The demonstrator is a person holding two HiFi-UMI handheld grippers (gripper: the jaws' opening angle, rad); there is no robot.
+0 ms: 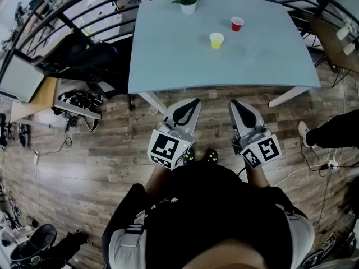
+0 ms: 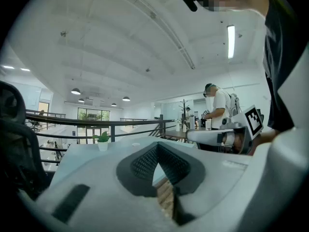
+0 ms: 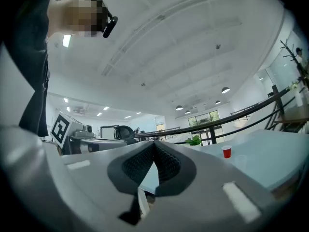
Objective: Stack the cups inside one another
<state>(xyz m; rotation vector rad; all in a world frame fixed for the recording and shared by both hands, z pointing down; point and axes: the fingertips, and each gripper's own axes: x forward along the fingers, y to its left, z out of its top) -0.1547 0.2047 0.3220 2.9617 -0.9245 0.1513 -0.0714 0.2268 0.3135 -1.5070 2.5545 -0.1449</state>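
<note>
A red cup (image 1: 237, 23) and a yellow cup (image 1: 216, 40) stand upright and apart on the light blue table (image 1: 168, 66), towards its far right. The red cup (image 3: 226, 152) also shows in the right gripper view, with a faint clear cup (image 3: 240, 161) in front of it. My left gripper (image 1: 194, 102) and right gripper (image 1: 234, 103) are held close to my body, short of the table's near edge and over the wooden floor. Both are shut with nothing between the jaws. The left gripper (image 2: 157, 147) and the right gripper (image 3: 154, 144) each show tips that meet.
A small potted plant (image 1: 187, 0) stands at the table's far edge. A dark railing (image 1: 84, 7) runs behind and left of the table. Bags and shoes (image 1: 78, 102) lie on the floor at the left. Another person (image 2: 218, 108) stands far off at a second table.
</note>
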